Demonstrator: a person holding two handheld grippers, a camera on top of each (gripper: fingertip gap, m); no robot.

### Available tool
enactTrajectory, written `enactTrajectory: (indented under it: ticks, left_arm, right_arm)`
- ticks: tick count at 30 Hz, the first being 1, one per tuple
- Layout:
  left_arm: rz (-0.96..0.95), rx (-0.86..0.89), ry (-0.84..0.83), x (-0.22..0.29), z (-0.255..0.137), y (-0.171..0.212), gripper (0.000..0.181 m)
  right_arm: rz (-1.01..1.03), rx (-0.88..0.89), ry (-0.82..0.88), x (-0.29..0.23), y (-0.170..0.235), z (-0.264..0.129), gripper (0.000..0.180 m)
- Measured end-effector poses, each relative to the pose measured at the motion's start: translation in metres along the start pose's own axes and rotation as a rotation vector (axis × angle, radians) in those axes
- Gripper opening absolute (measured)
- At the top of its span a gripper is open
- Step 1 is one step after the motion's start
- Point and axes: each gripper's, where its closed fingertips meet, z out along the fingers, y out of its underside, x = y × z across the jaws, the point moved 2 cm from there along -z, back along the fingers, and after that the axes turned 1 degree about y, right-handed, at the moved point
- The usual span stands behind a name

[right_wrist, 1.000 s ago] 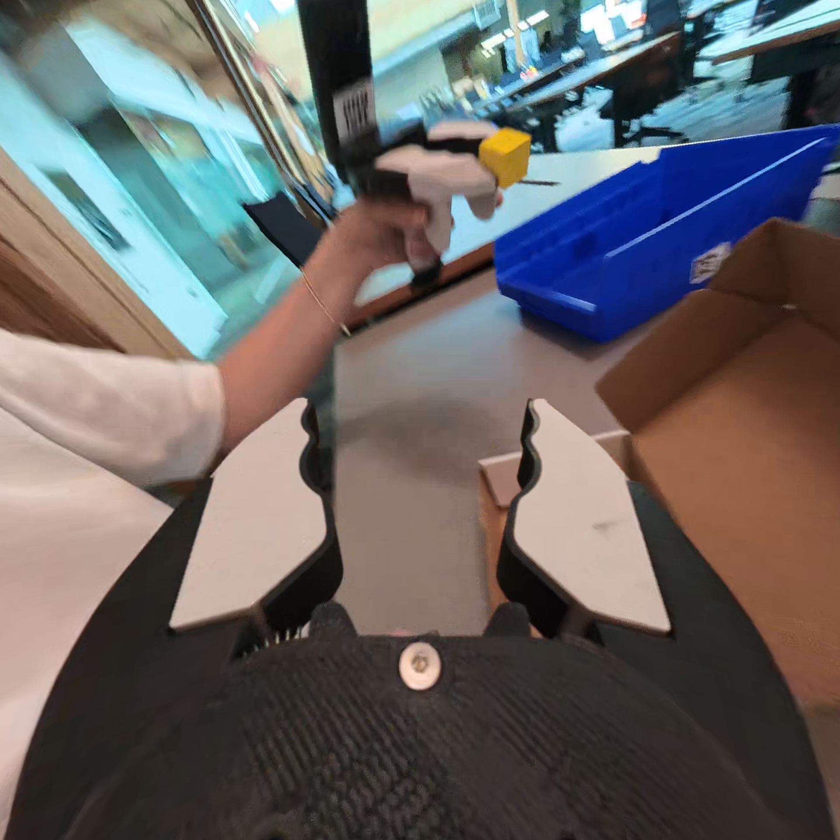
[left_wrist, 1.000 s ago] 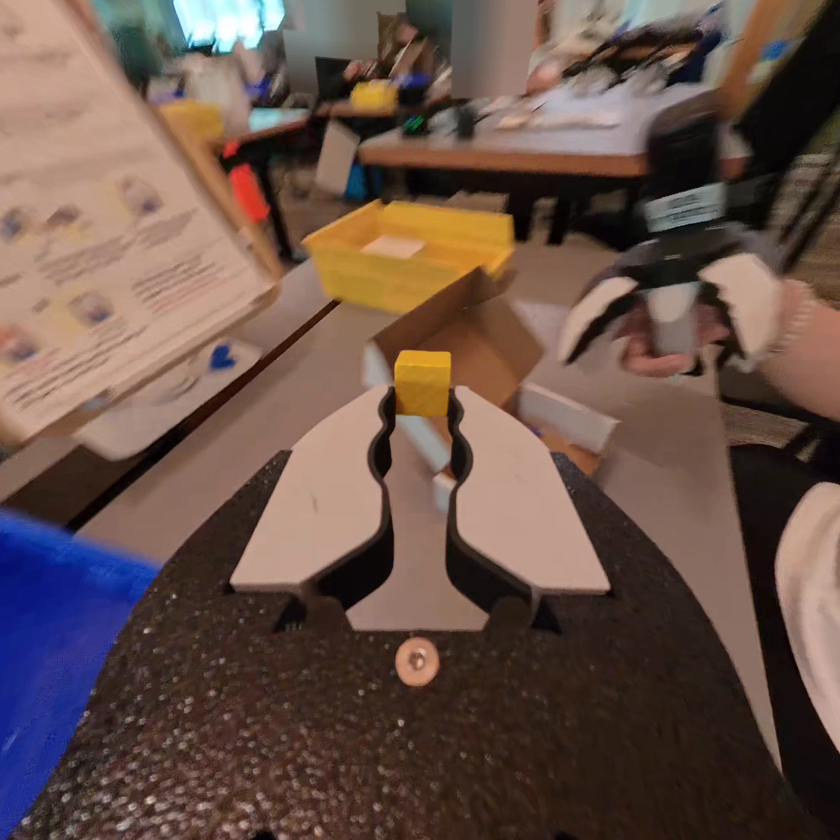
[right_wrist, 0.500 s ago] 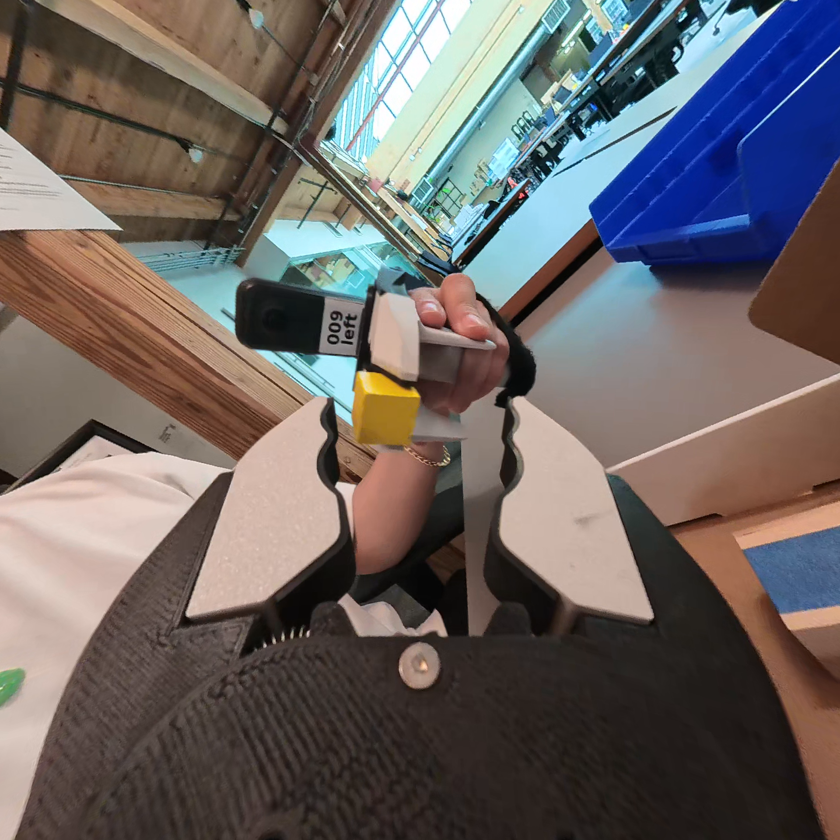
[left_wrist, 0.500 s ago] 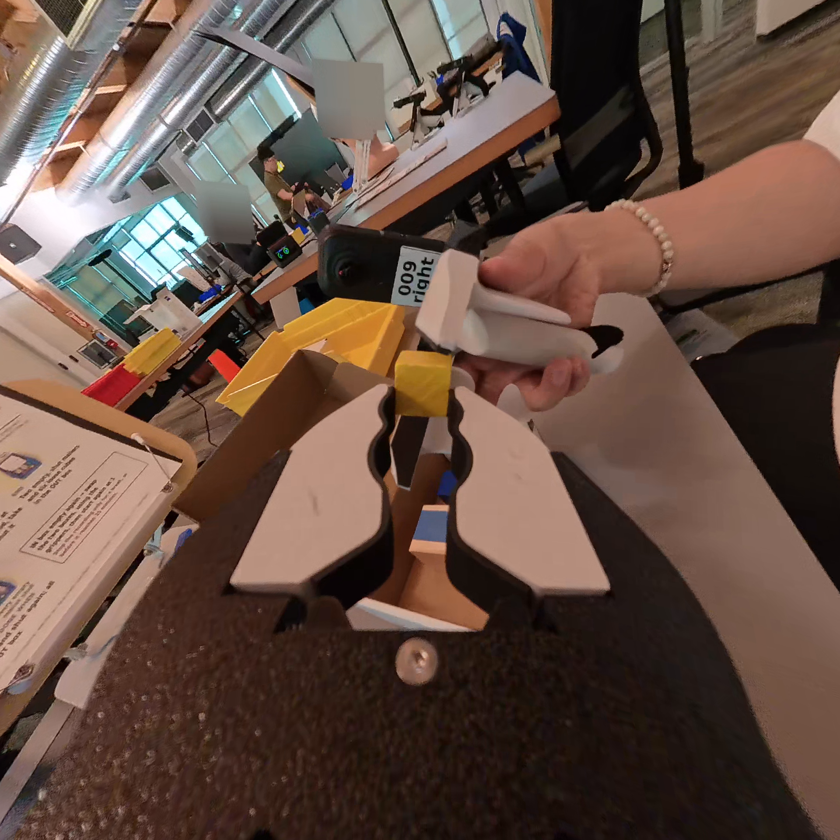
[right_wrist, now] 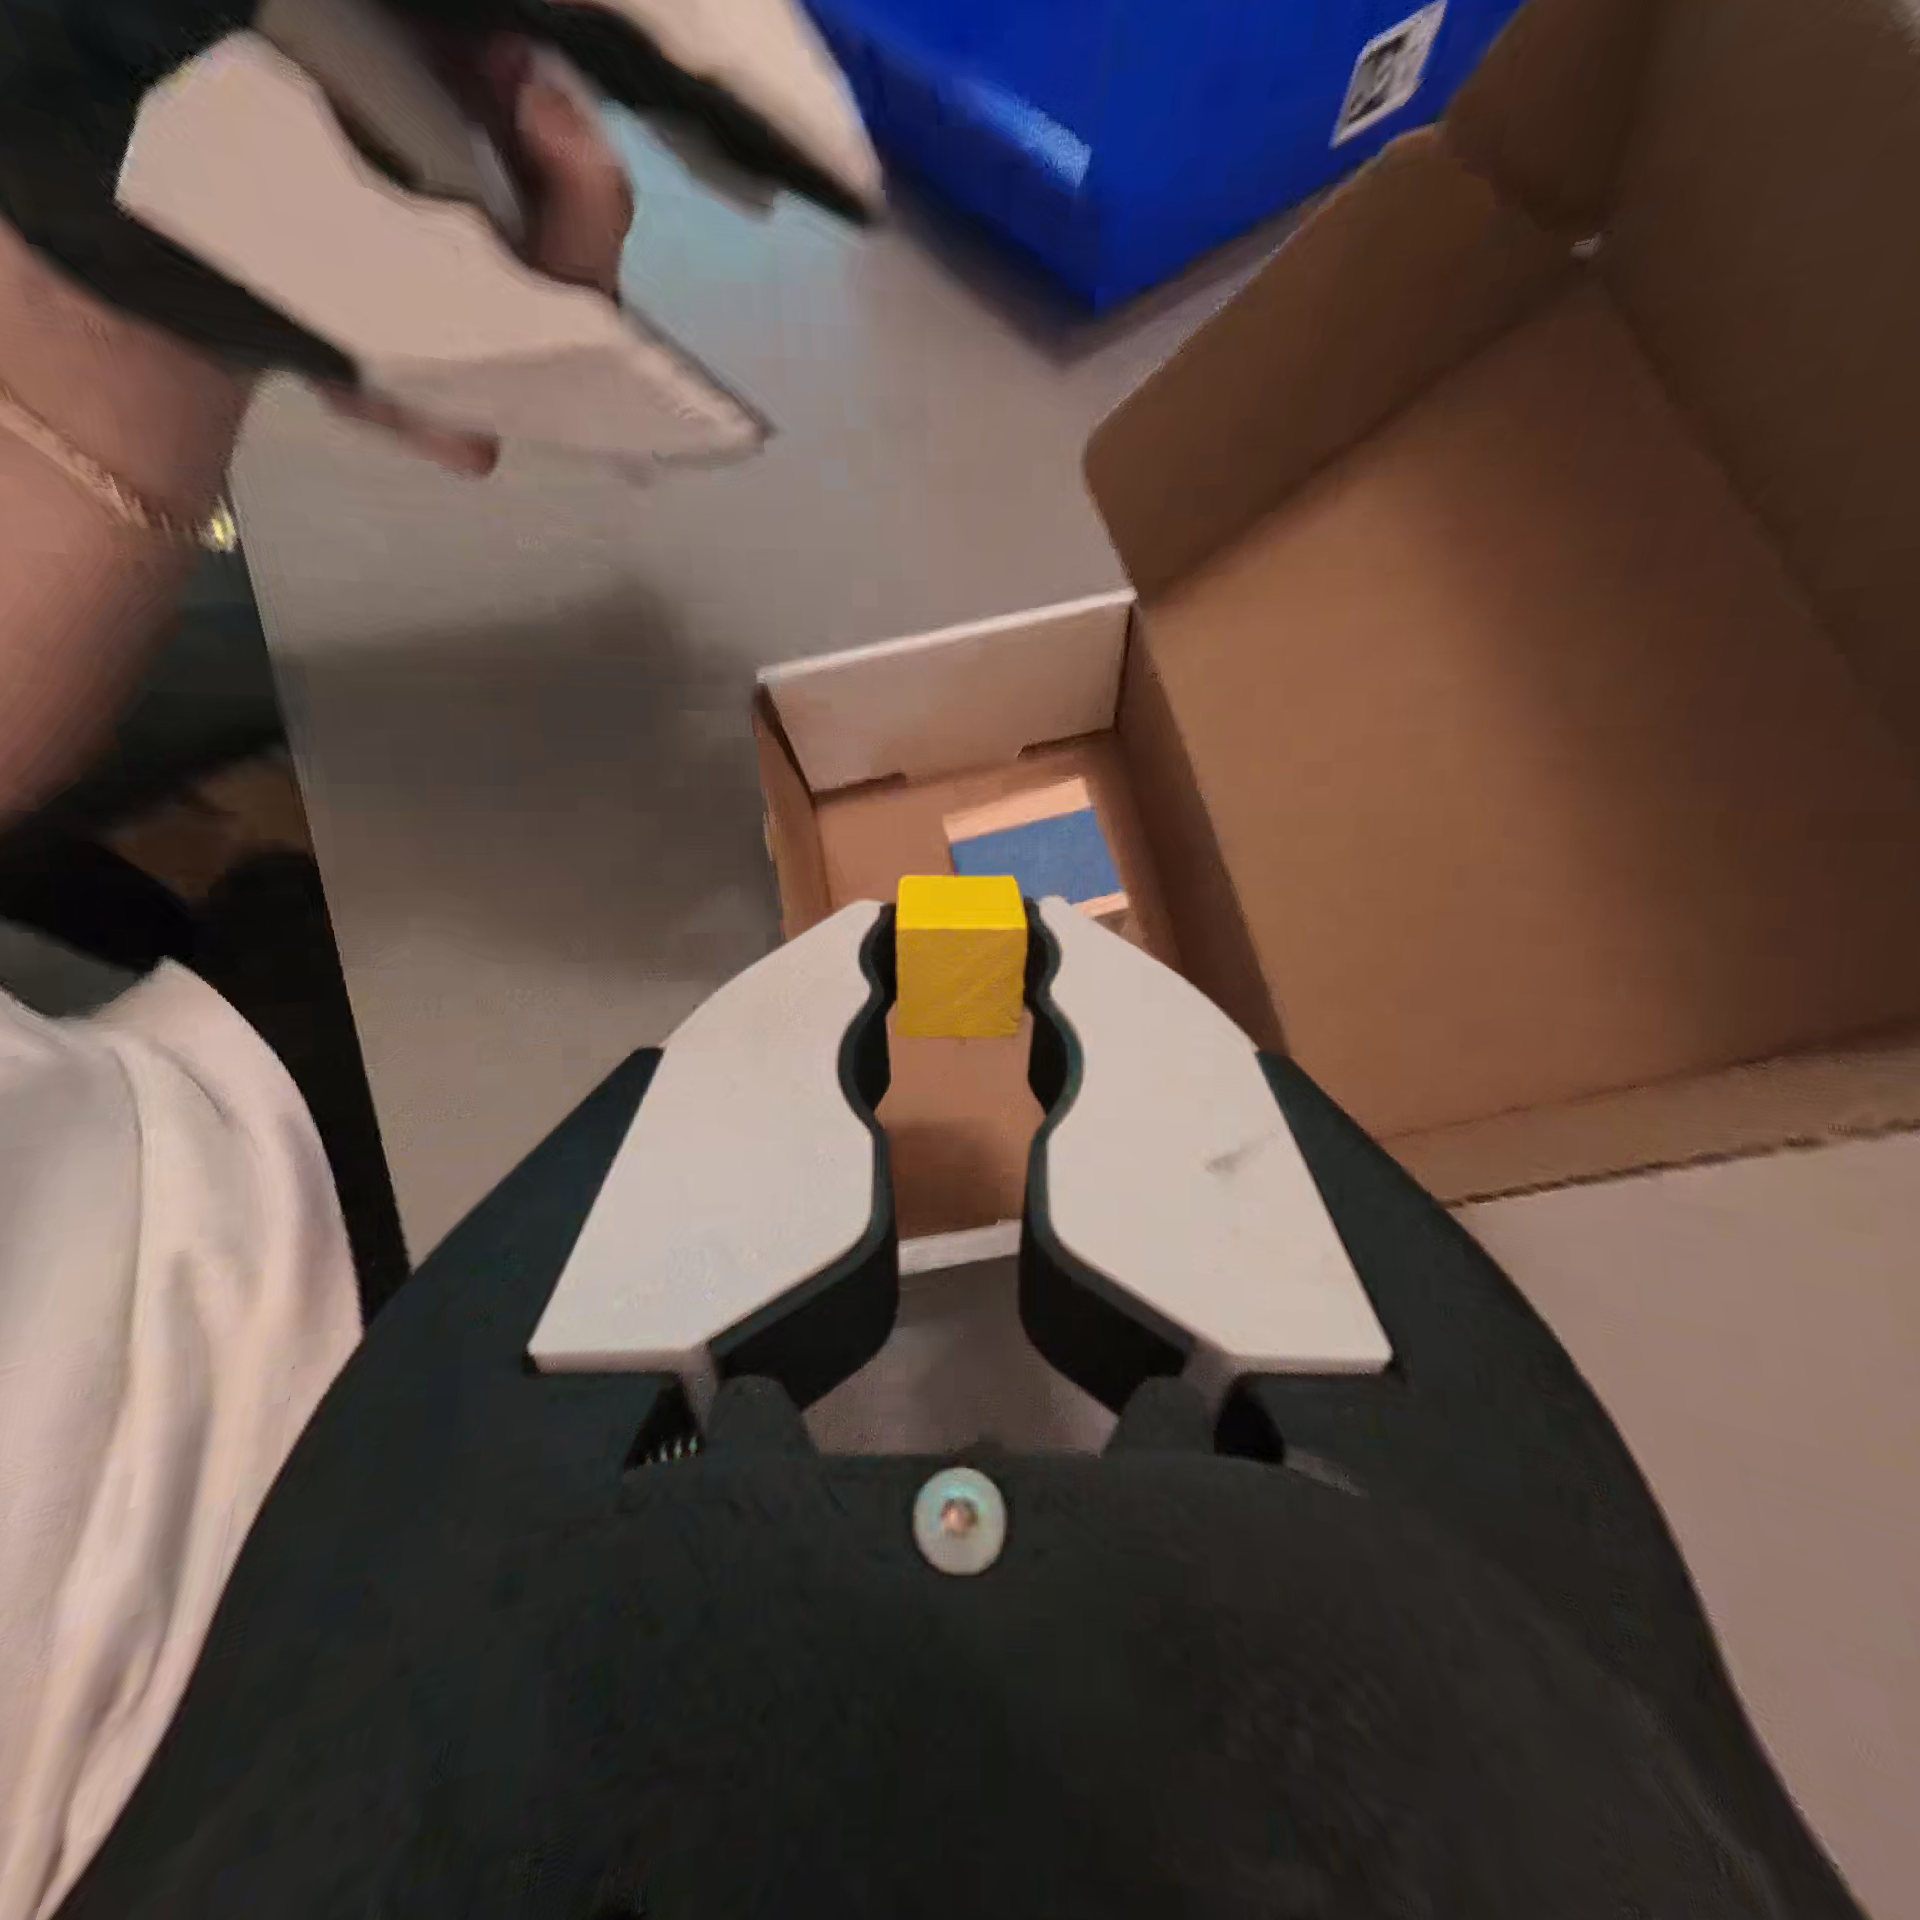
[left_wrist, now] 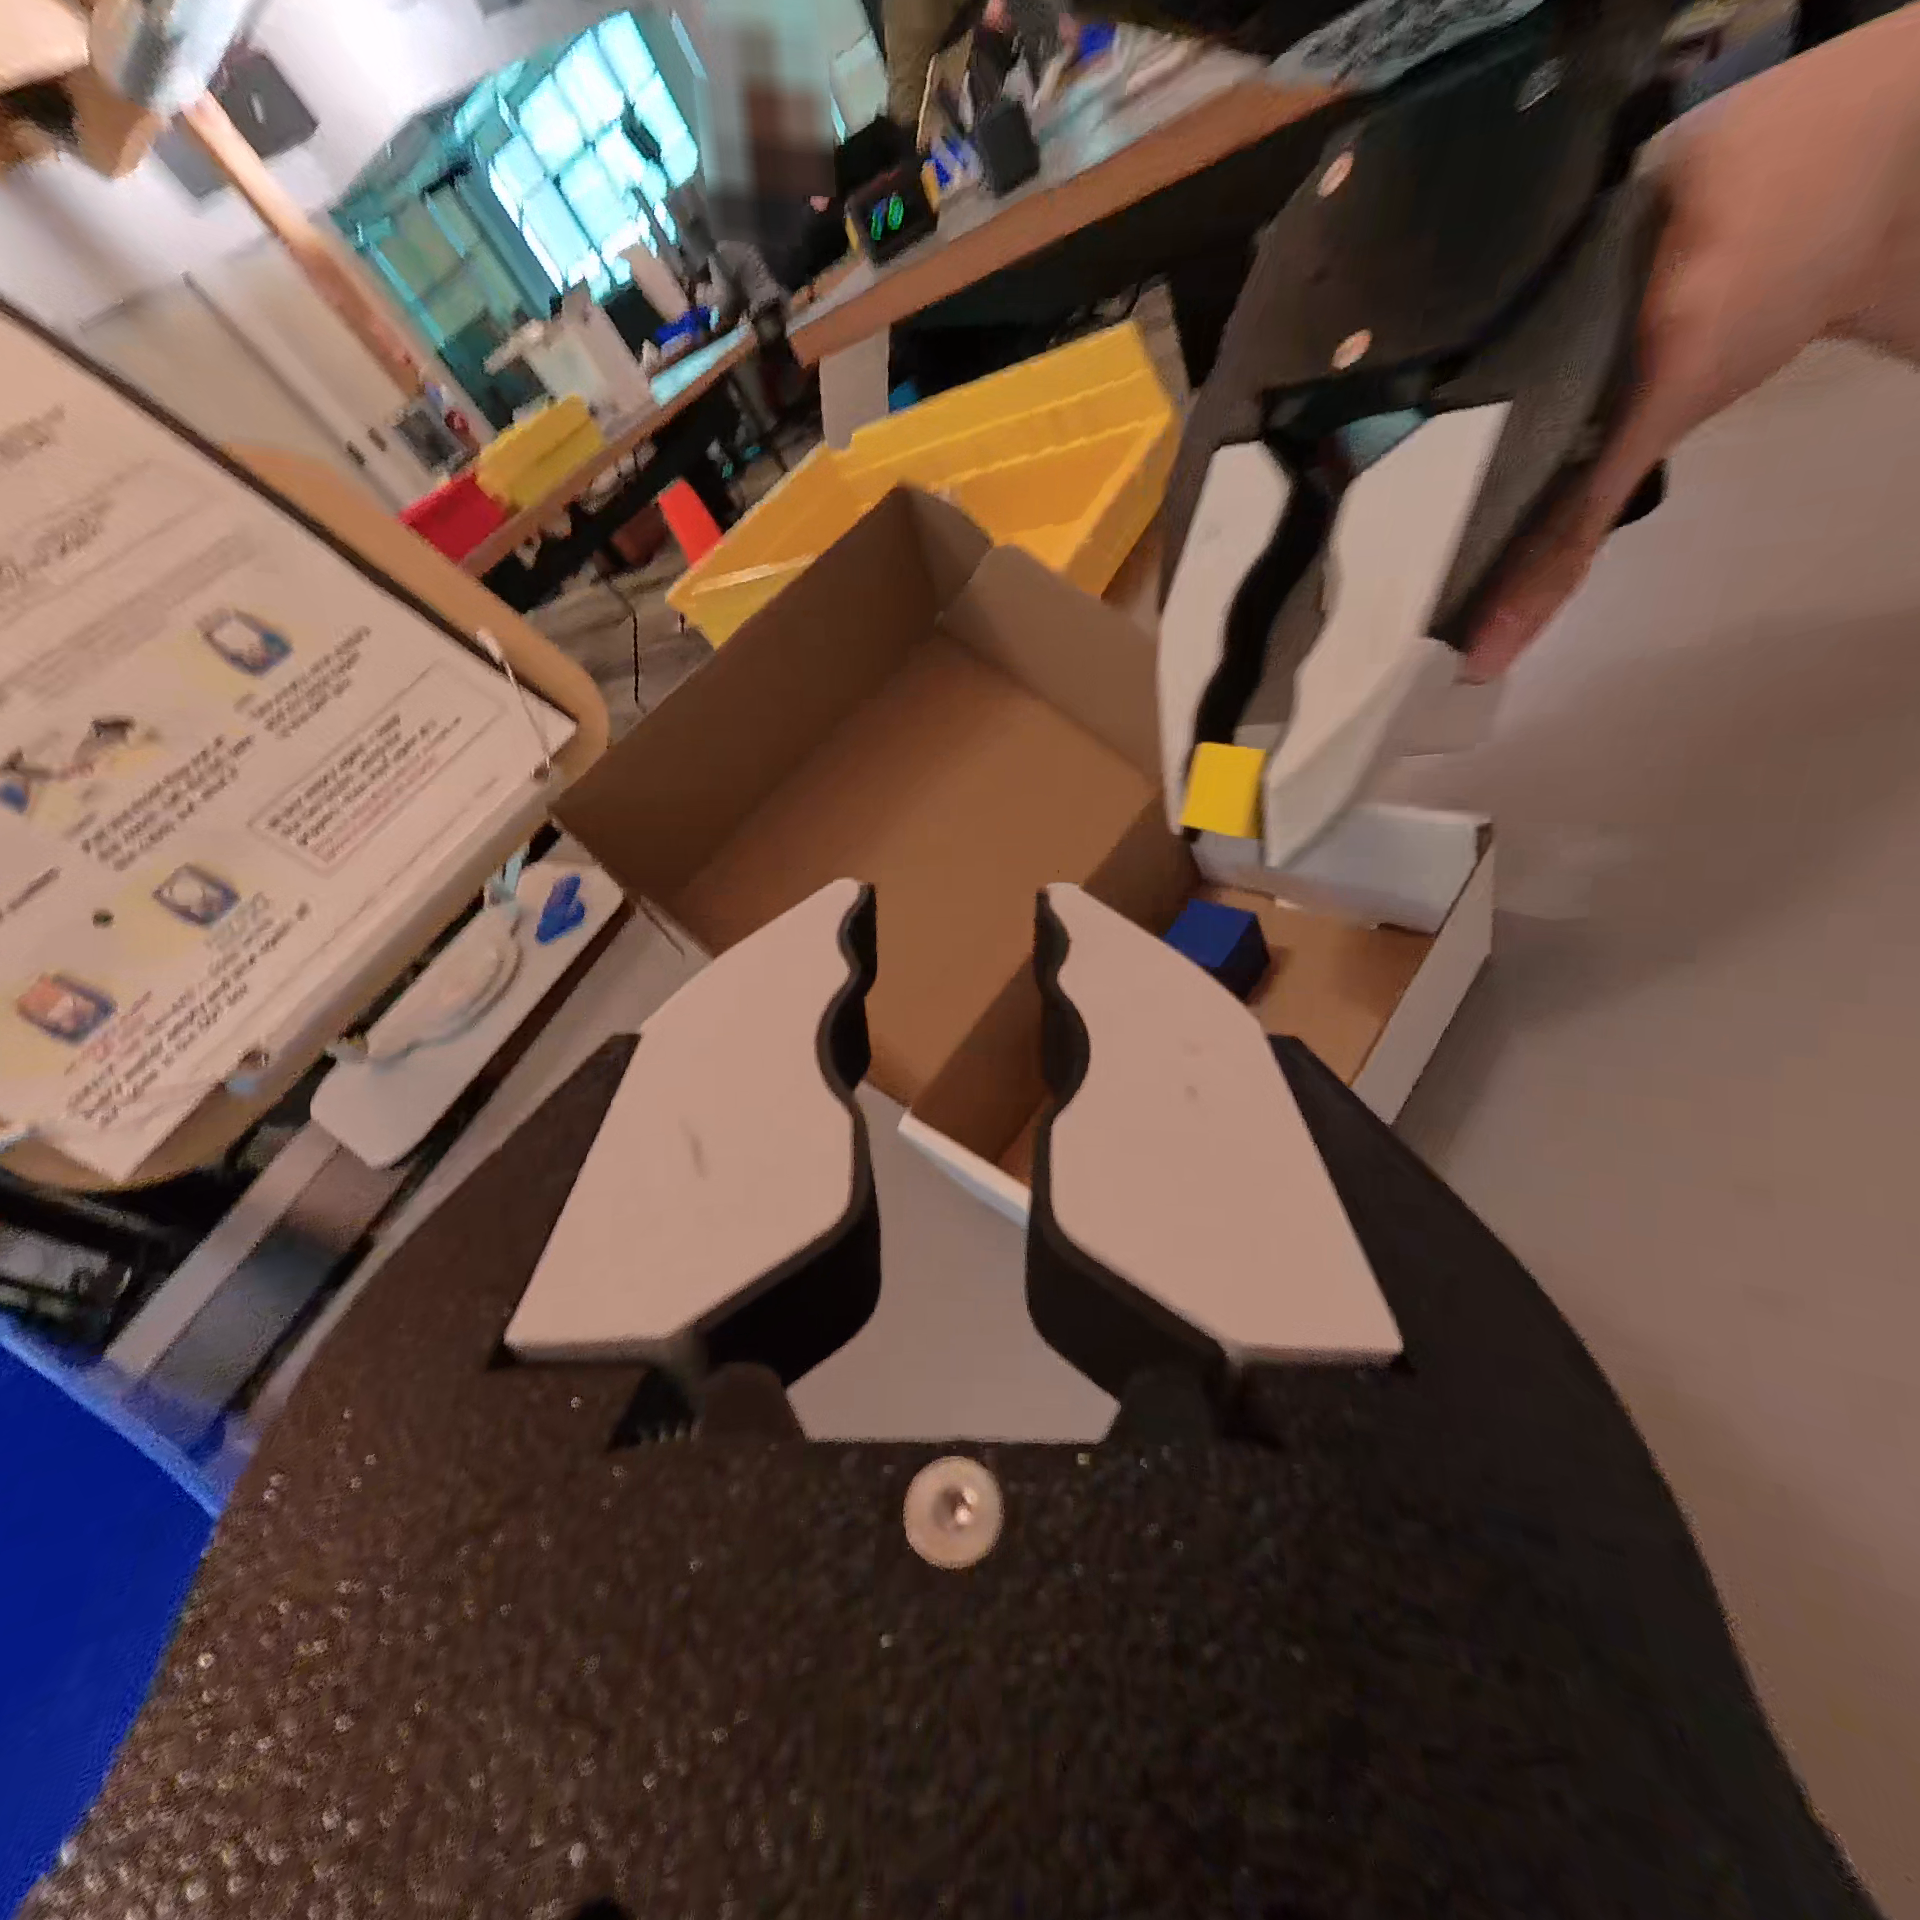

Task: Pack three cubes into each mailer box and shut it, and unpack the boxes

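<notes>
My right gripper (right_wrist: 958, 920) is shut on a yellow cube (right_wrist: 956, 966) and holds it just above the open mailer box (right_wrist: 935, 696). A blue cube (right_wrist: 1039, 857) lies inside the box, whose brown lid (right_wrist: 1507, 727) stands open to the right. My left gripper (left_wrist: 954, 914) is open and empty, pointing at the box's near wall (left_wrist: 1434, 997). In the left wrist view the right gripper (left_wrist: 1231, 821) hangs over the box's far side with the yellow cube (left_wrist: 1224, 784), and the blue cube (left_wrist: 1216, 945) sits below it. The left gripper (right_wrist: 416, 291) shows blurred in the right wrist view.
A yellow bin (left_wrist: 997, 468) stands behind the box. A blue bin (right_wrist: 1091, 125) is on the table beyond it and also shows at the left edge of the left wrist view (left_wrist: 73, 1558). An instruction board (left_wrist: 208, 727) leans at the left. Some 9 cm of space lies between my two pairs of fingers.
The yellow cube passed from my left gripper to my right one. The left gripper opened and drew back. The right gripper closed on the cube and turned down over the box.
</notes>
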Motion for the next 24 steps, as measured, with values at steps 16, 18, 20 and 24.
enactTrajectory:
  ticks: [16,18,20,24]
  left_arm:
    - [-0.439,-0.238,-0.271,-0.043,0.008,0.048,0.028]
    - [-0.466,-0.245,-0.283,-0.043,0.014,0.046,0.028]
    - [-0.472,-0.263,-0.306,-0.045,0.020,0.043,0.028]
    - [-0.474,-0.303,-0.369,-0.059,0.033,0.035,0.028]
  right_arm:
    - [0.085,0.119,0.452,0.075,-0.004,-0.062,0.028]
    - [0.117,0.110,0.428,0.080,0.003,-0.056,0.029]
    - [0.139,0.128,0.414,0.081,0.004,-0.048,0.029]
    - [0.131,0.141,0.463,0.089,0.003,-0.039,0.028]
